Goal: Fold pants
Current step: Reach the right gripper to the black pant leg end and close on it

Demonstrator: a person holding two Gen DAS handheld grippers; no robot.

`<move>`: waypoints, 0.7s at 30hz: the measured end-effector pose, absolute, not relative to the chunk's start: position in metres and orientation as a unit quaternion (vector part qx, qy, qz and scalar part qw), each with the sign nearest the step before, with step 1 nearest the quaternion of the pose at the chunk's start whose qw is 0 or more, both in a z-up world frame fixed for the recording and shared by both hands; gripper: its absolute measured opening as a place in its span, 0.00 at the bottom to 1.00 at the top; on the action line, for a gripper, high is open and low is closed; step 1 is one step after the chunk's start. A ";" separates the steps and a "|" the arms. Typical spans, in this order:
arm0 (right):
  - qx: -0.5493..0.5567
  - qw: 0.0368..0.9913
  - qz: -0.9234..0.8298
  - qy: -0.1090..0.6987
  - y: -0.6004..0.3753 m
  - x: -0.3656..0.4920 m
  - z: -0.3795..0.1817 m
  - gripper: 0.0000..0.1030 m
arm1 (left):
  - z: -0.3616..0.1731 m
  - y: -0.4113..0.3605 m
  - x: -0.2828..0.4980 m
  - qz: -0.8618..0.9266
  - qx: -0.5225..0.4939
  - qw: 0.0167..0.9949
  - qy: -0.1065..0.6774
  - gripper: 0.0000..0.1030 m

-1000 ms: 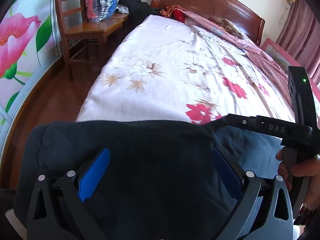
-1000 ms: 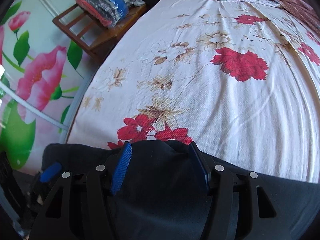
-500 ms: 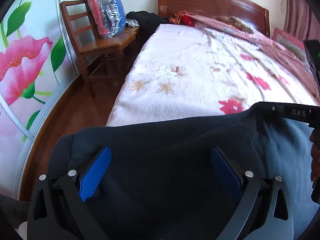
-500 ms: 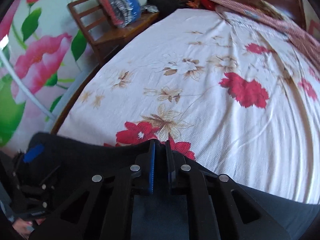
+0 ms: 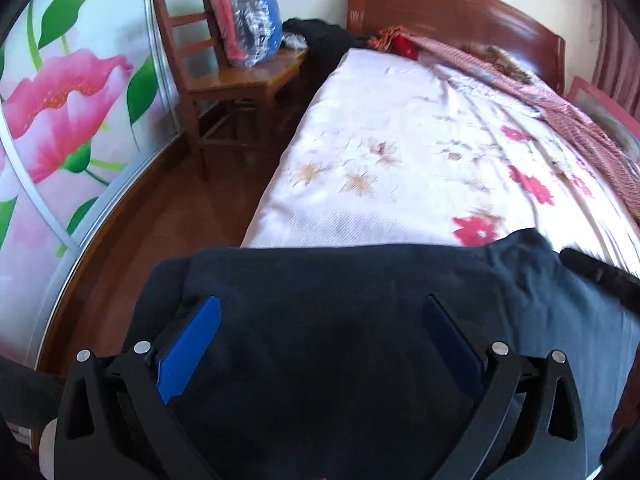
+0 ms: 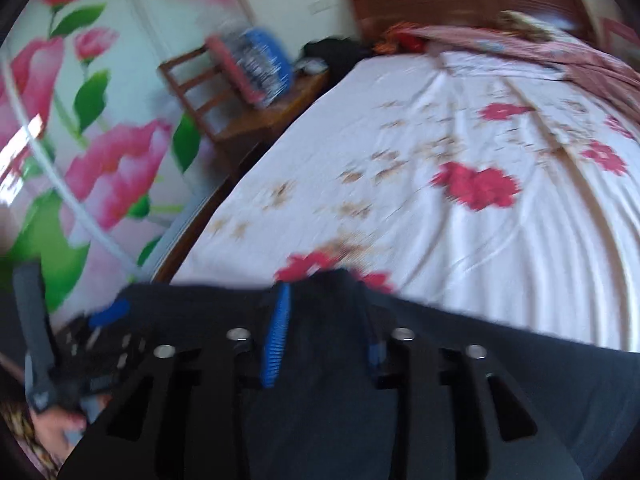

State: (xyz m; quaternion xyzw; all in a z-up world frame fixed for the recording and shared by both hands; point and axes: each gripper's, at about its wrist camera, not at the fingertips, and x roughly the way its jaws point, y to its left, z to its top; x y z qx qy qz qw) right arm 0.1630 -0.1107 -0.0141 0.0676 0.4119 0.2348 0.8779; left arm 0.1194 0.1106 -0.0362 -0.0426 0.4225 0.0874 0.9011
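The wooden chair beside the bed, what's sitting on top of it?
On the wooden chair a clear plastic bag of folded red, grey and blue fabric leans against the backrest. The bag hides what the pieces are and that part of the seat.

Bed [image 5: 360, 208] under a floral white sheet; dark pants [image 5: 340, 312] at its near edge; pink patterned quilt [image 5: 560, 112] by the headboard.

A bed [image 5: 400, 184] with a floral sheet and wooden headboard [image 5: 452, 12]; beside it, a wooden chair [image 5: 224, 80]. A plastic-wrapped bundle [image 5: 248, 20] rests on the seat.
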 end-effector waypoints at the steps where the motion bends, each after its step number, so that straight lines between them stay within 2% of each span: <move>1: 0.065 0.866 0.247 0.430 -0.101 0.165 -0.023 0.13 | -0.040 0.110 0.120 0.091 -0.028 0.901 0.424 0.98; 4: 0.059 0.854 0.234 0.461 -0.089 0.182 -0.046 0.08 | -0.054 0.101 0.119 0.096 0.044 0.899 0.424 0.98; 5: 0.058 0.852 0.225 0.470 -0.087 0.190 -0.055 0.00 | -0.056 0.099 0.119 0.097 0.055 0.900 0.421 0.98; 12: 0.109 0.857 0.205 0.461 -0.099 0.189 -0.055 0.02 | -0.045 0.096 0.112 0.117 0.050 0.898 0.421 0.98; 13: 0.113 0.860 0.200 0.456 -0.103 0.182 -0.052 0.05 | -0.041 0.092 0.105 0.121 0.050 0.901 0.414 0.98; 15: 0.116 0.867 0.185 0.449 -0.111 0.165 -0.043 0.22 | -0.037 0.083 0.093 0.112 0.051 0.906 0.406 0.98; 16: 0.118 0.869 0.181 0.446 -0.115 0.157 -0.039 0.37 | -0.035 0.077 0.087 0.100 0.053 0.908 0.404 0.98; 17: 0.123 0.873 0.177 0.439 -0.122 0.145 -0.033 0.46 | -0.034 0.071 0.082 0.086 0.058 0.909 0.403 0.98; 18: 0.125 0.876 0.173 0.433 -0.128 0.136 -0.028 0.52 | -0.034 0.064 0.078 0.074 0.067 0.910 0.402 0.98; 21: 0.131 0.882 0.156 0.425 -0.152 0.110 -0.018 0.57 | -0.034 0.041 0.066 0.024 0.074 0.908 0.412 0.98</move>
